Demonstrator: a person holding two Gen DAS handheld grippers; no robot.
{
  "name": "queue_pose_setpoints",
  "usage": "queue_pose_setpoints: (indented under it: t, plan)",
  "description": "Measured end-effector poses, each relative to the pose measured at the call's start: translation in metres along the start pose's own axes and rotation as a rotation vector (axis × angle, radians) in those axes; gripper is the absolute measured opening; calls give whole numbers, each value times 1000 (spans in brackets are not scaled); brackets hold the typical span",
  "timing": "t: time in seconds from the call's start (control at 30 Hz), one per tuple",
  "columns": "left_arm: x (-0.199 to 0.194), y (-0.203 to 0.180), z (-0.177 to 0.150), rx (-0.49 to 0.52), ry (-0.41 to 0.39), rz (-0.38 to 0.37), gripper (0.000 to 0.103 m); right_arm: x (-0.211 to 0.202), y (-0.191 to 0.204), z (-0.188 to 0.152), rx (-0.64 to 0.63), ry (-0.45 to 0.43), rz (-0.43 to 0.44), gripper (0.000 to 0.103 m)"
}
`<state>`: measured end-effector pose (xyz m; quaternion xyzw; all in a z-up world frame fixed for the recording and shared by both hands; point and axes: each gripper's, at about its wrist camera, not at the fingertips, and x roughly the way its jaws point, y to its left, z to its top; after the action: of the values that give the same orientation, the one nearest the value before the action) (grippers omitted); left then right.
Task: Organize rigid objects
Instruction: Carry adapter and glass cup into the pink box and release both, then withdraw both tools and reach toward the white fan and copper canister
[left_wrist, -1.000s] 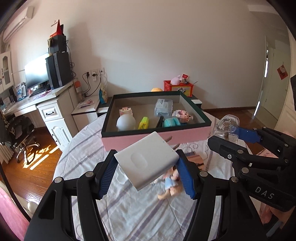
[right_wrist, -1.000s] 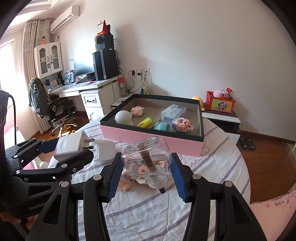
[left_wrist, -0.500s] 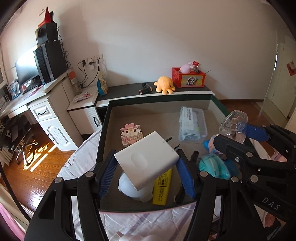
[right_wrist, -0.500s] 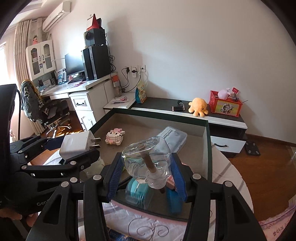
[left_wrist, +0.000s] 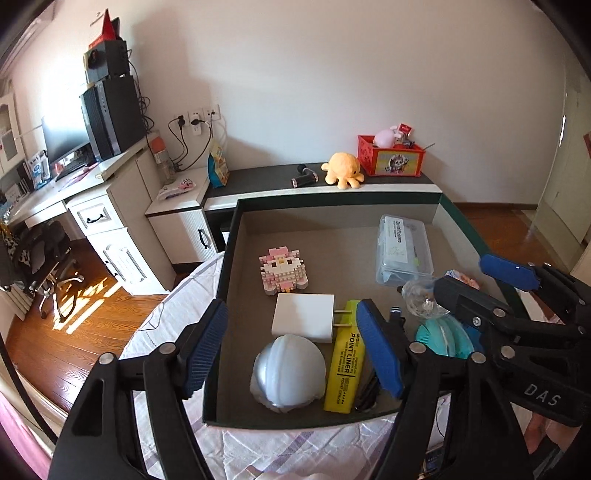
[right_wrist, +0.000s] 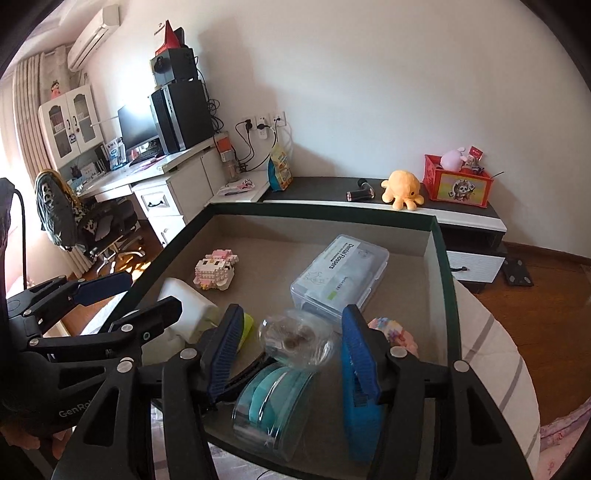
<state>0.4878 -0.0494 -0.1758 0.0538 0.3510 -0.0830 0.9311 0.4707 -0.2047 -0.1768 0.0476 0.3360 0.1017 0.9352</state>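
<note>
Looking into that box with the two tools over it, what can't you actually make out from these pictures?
- Clear bottle: blurred in the right wrist view.
- Pink block toy: mostly hidden by the right tool.
- Black item beside the yellow marker box: covered by the left tool, left wrist view.
</note>
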Motion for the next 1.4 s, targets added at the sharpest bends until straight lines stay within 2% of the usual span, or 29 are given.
queue_pose_setpoints:
  t: [0.03, 0.07, 0.17, 0.3, 0.5, 0.57, 0.6, 0.73, 1.07, 1.4]
  plan:
    - [-10, 3, -2, -10, -20, -4, 90, -11, 0, -1, 7, -18, -10, 84]
    - [-23, 5, -5, -24, -51, -9, 93, -22, 3, 0, 6, -36, -9, 86]
    - [-67, 3, -17, -23, -142, 1, 97, -61, 14, -5, -11, -91, -6, 86]
    - [-126, -6, -40, 5, -255, 66, 103, -116, 35, -20, -41, -163, -37, 87]
    - [-202, -13, -81, 13, -353, 105, 103, -195, 63, -58, -44, -256, -72, 92]
    - [-225, -14, -94, -3, -373, 107, 103, -219, 68, -72, -41, -278, -79, 96]
    - [-235, -14, -98, -14, -384, 101, 103, -229, 71, -78, -40, -288, -87, 103]
    - [-272, -15, -122, -47, -418, 98, 103, -271, 85, -102, -46, -341, -96, 103]
    - [-332, -19, -156, -76, -497, 102, 103, -336, 109, -131, -57, -412, -115, 103]
    - [-349, -22, -164, -62, -522, 127, 103, -353, 115, -139, -65, -430, -113, 103]
